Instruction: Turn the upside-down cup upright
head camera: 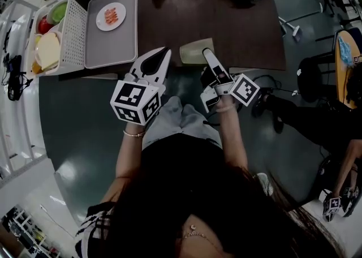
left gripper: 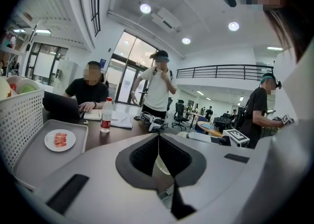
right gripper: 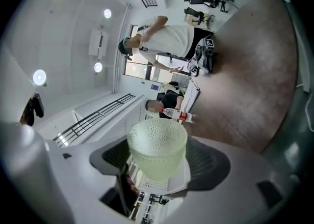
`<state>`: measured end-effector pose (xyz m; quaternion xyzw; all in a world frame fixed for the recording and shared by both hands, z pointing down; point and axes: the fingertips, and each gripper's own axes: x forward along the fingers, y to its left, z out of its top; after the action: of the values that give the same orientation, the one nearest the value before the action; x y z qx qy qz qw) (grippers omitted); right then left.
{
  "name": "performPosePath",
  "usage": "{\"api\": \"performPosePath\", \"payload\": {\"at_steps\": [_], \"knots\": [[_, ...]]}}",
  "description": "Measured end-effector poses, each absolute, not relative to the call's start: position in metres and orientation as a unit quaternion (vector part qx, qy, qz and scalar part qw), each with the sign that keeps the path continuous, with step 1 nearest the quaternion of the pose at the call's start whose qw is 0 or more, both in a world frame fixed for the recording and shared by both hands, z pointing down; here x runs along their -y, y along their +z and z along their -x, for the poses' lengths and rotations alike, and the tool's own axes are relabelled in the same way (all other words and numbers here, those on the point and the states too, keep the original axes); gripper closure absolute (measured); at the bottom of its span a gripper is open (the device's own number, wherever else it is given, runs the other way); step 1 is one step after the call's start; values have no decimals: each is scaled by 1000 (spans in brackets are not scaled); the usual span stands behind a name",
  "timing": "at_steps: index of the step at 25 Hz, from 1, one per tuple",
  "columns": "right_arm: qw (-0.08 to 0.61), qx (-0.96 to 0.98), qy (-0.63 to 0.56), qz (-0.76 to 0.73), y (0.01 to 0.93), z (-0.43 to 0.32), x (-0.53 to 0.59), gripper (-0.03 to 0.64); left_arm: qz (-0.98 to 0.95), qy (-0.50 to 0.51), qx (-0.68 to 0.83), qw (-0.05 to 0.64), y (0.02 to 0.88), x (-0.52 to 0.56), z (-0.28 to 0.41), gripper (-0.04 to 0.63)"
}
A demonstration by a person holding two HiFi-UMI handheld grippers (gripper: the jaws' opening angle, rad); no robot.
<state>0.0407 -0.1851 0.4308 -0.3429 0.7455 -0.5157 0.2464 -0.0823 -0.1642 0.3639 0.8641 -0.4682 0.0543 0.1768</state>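
R tongs (right gripper: 158, 156) clamp the pale-green dimpled translucent plastic cup (right gripper: 157, 142), held tilted at near edge of the dark brown desk (head camera: 237, 30). L tongs (left gripper: 158, 138) shut tight, nothing btwn them, hovering just left of cup.

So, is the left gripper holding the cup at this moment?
No, the left gripper has its jaws closed together on nothing; the cup is clamped in the right gripper.

No legible text anywhere; bottle (left gripper: 106, 116) red label print too small to read
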Motion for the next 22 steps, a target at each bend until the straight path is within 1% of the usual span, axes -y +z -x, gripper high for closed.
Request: {"api": "performPosePath", "payload": {"at_steps": [9, 16, 22], "knots": [[306, -705, -564, 302, 433, -43, 183, 262, -871, 52, 453, 183, 365, 163, 78, 591], [367, -657, -612, 243, 431, -43, 184, 262, -879, 44, 436, 188, 362, 162, 73, 591], [376, -654, -615, 229, 427, -46, 186, 262, -882, 45, 427, 193, 362, 162, 69, 591]]}}
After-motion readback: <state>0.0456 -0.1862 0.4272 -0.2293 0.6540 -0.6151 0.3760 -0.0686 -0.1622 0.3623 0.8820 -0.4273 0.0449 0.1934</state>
